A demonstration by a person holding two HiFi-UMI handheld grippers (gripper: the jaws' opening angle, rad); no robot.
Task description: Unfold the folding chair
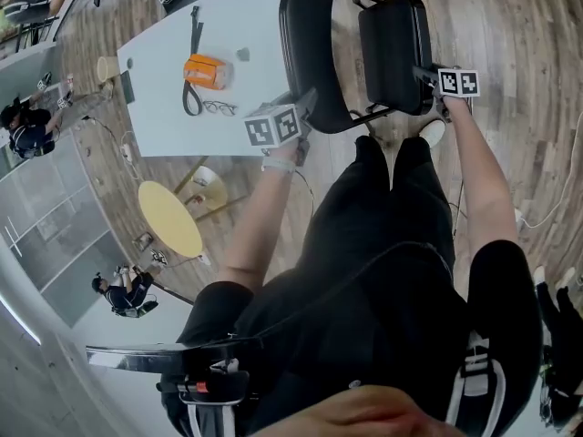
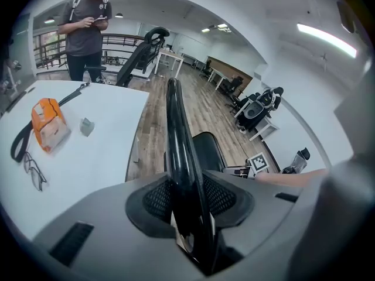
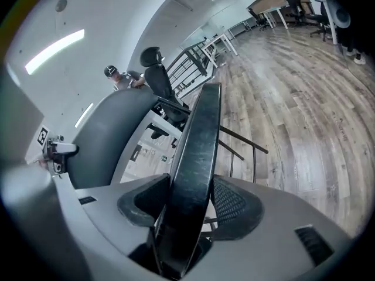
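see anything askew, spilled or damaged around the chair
Nothing stands out. The black padded folding chair is simply part-folded, its backrest between the jaws of the left gripper, its seat between those of the right gripper.

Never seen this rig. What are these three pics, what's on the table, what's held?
No robot here: a person wears a head camera and holds a two-jaw gripper in each hand. The head view looks down over their body; the other two views look along each gripper's own jaws. The folding chair is gripped twice: the left gripper is clamped on its glossy black backrest, the right gripper on the edge of its padded seat. The marker cubes belong to the grippers. On the white table lie an orange pouch, glasses and a black strap.
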